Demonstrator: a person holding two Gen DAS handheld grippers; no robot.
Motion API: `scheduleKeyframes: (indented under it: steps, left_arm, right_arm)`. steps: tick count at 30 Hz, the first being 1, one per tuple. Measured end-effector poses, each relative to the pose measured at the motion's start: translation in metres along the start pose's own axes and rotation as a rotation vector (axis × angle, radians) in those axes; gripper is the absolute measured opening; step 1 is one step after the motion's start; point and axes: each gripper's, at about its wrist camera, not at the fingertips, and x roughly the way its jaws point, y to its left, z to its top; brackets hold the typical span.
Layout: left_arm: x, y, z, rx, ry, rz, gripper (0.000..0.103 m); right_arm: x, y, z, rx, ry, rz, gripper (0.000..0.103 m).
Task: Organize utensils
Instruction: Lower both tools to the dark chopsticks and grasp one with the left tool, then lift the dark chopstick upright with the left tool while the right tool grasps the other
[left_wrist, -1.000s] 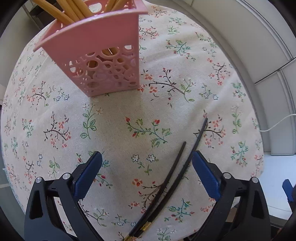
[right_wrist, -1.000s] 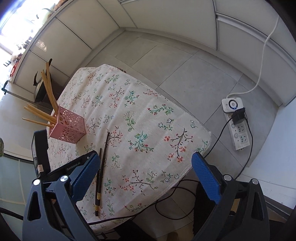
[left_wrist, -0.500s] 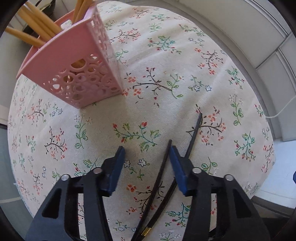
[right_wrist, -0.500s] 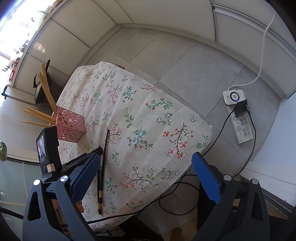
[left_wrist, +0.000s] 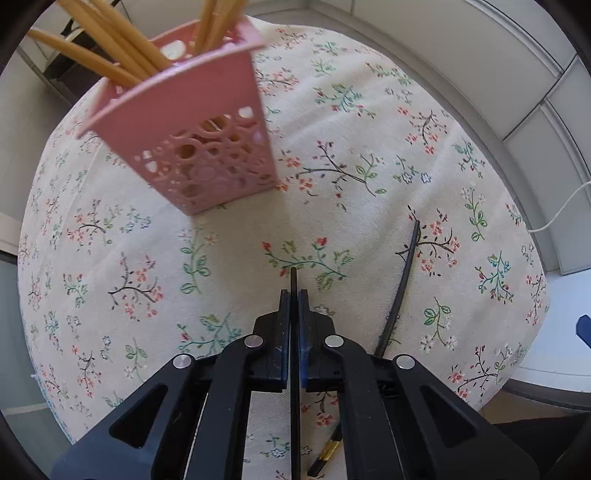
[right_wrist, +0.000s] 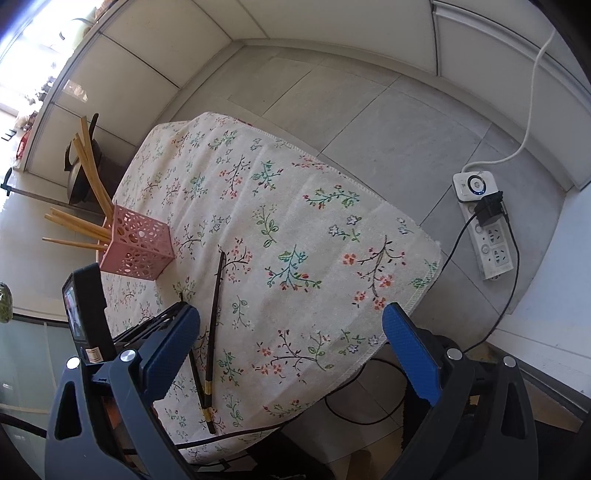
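My left gripper (left_wrist: 294, 295) is shut on a black chopstick (left_wrist: 294, 280), whose tip pokes out ahead of the jaws. A second black chopstick (left_wrist: 400, 291) lies on the floral tablecloth (left_wrist: 369, 122) to its right. A pink lattice holder (left_wrist: 207, 144) with several wooden chopsticks (left_wrist: 107, 40) stands ahead, to the left. My right gripper (right_wrist: 291, 343) is open and empty, above the table's near edge. In the right wrist view the holder (right_wrist: 136, 247), both black chopsticks (right_wrist: 215, 314) and the left gripper (right_wrist: 162, 321) show at left.
The small table's cloth edge (right_wrist: 424, 295) drops off to the right. A white power strip (right_wrist: 487, 236) with cables lies on the grey floor. A dark kettle (right_wrist: 79, 177) stands behind the holder. White cabinet walls (right_wrist: 332, 22) are beyond.
My left gripper has gone from wide open to shut on one black chopstick. The right gripper has stayed open, drifting slightly.
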Motion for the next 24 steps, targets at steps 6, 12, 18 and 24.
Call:
scheduleKeyframes:
  steps: [6, 12, 18, 24]
  left_arm:
    - [-0.046, 0.029, -0.019, -0.013, -0.087, -0.009, 0.003]
    - [-0.103, 0.043, -0.029, -0.034, -0.209, 0.014, 0.003]
    - [-0.132, 0.061, -0.043, -0.068, -0.291, 0.04, 0.003]
    - [-0.137, 0.07, -0.044, -0.097, -0.311, 0.015, 0.003]
  right_arm:
    - [0.023, 0.021, 0.0, -0.035, 0.021, -0.048, 0.096]
    - [0.062, 0.057, 0.008, -0.084, 0.051, -0.094, 0.096]
    - [0.103, 0.101, 0.002, -0.192, 0.088, -0.178, 0.096]
    - [0.132, 0.121, -0.011, -0.23, 0.116, -0.237, 0.096]
